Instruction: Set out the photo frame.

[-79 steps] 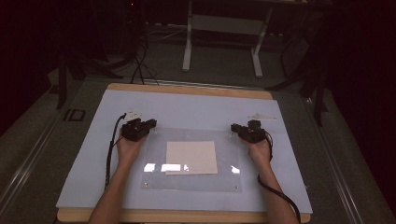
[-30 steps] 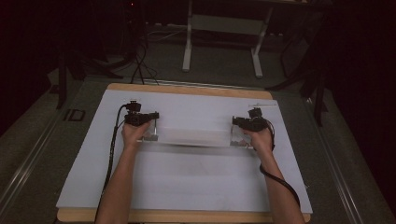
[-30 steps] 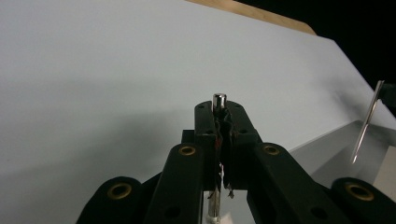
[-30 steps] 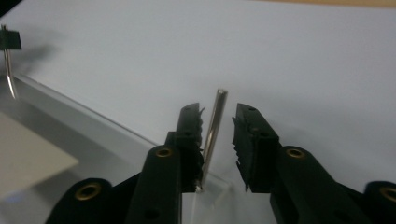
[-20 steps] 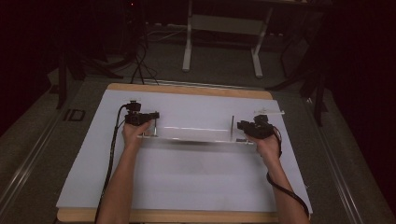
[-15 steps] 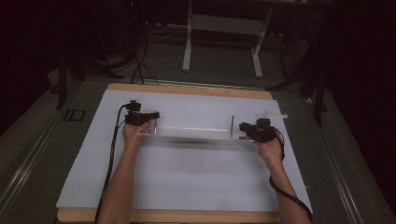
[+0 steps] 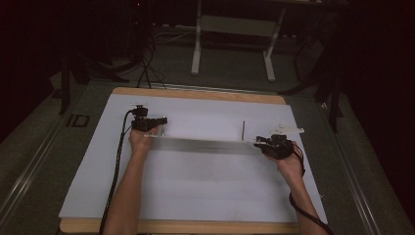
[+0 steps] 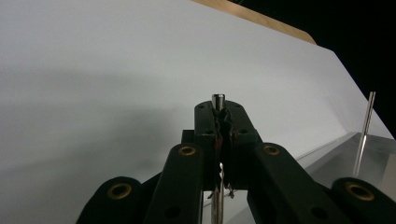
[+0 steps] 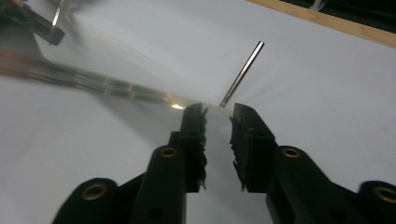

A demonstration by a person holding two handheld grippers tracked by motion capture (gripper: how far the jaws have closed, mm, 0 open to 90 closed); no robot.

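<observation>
Holding: left gripper (image 8: 218, 108) is clamping tight on a thin upright metal pin (image 8: 217, 100) at one end of the clear acrylic plate (image 7: 200, 144).
Right gripper (image 9: 217, 114): standing narrowly apart, jaws just widening, nothing pinched.
Plate: lying tilted near the far edge of the white-covered table (image 7: 195, 196).

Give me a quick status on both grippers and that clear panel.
Left gripper shut on a metal pin. Right gripper open, jaws just opening, at clear panel edge. Nothing in the way.
</observation>
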